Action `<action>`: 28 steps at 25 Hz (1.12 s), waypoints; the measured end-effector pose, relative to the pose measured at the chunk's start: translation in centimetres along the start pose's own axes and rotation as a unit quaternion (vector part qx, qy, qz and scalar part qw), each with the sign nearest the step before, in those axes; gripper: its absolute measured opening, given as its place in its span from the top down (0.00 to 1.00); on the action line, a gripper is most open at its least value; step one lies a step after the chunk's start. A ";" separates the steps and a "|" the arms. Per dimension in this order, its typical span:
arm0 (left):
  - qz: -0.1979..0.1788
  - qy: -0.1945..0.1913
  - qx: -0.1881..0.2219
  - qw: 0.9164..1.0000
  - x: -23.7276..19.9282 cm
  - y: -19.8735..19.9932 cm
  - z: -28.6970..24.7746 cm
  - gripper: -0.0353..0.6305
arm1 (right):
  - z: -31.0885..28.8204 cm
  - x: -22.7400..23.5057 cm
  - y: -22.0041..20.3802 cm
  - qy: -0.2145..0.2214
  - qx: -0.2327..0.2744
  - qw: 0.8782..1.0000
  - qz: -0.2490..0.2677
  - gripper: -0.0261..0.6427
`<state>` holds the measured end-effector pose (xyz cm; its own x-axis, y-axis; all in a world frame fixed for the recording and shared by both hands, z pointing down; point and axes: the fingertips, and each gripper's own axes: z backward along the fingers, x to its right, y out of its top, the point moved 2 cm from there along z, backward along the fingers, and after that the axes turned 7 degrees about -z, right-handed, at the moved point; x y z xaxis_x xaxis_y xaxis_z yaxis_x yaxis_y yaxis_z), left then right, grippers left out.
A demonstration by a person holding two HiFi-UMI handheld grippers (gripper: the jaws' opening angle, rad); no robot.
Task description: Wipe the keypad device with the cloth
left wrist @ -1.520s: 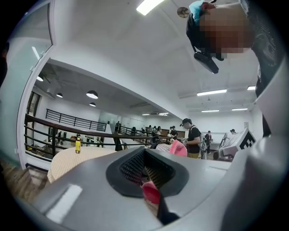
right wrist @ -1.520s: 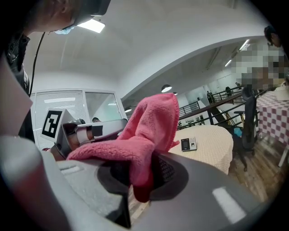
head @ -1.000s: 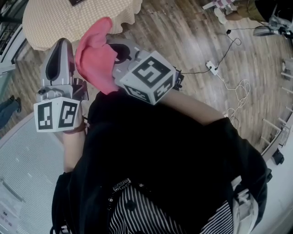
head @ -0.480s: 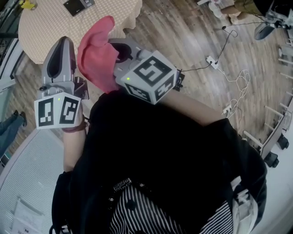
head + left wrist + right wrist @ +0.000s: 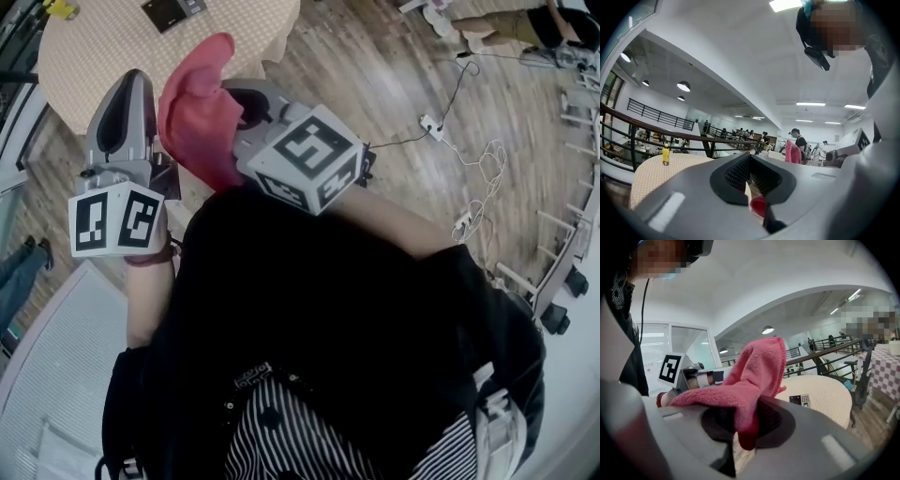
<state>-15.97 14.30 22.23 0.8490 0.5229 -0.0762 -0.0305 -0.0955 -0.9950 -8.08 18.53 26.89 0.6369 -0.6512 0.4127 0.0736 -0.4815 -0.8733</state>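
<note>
The keypad device (image 5: 172, 11), a small dark flat box, lies on a round table (image 5: 94, 47) with a beige cover at the top left of the head view. In the right gripper view the keypad device (image 5: 800, 400) rests on the round table (image 5: 825, 399) beyond the jaws. My right gripper (image 5: 230, 94) is shut on a pink cloth (image 5: 197, 112), which is held up in the air well short of the table. The pink cloth (image 5: 750, 380) drapes over the right gripper (image 5: 745, 427). My left gripper (image 5: 131, 80) is beside it, jaws together and empty. In its own view the left gripper (image 5: 751, 176) holds nothing.
A yellow bottle (image 5: 665, 153) stands on the table near a dark railing (image 5: 656, 131). A power strip (image 5: 433, 133) with loose cables lies on the wooden floor at right. A wheeled white frame (image 5: 562, 272) stands at far right. People stand in the background (image 5: 799, 143).
The head view has tilted a little, so more of the table and the keypad device show. Both grippers and the cloth keep nearly the same place.
</note>
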 end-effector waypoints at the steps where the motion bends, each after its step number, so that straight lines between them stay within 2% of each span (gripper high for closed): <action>1: 0.001 0.000 0.002 1.000 -0.3 -0.1 0.3 0.95 | -0.3 -0.2 -0.2 -0.001 0.001 1.000 0.001 0.86; 10: 0.000 -0.001 0.002 1.000 -2.3 -0.1 1.1 0.95 | -3.1 -0.7 0.3 -0.002 -0.001 1.000 0.000 0.86; 17: -0.003 0.023 -0.011 1.000 -5.5 -0.7 0.8 0.95 | -6.0 -0.6 0.4 0.016 -0.013 1.000 0.009 0.86; 28: -0.011 0.047 -0.008 0.999 -9.8 0.9 -6.1 0.95 | -11.5 4.7 4.9 0.053 -0.019 0.998 0.014 0.86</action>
<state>-21.10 3.90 22.53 0.8947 0.4441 -0.0469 -0.0029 -0.0992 -0.9951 -13.55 6.34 27.49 0.5526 -0.7225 0.4156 0.0268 -0.4830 -0.8752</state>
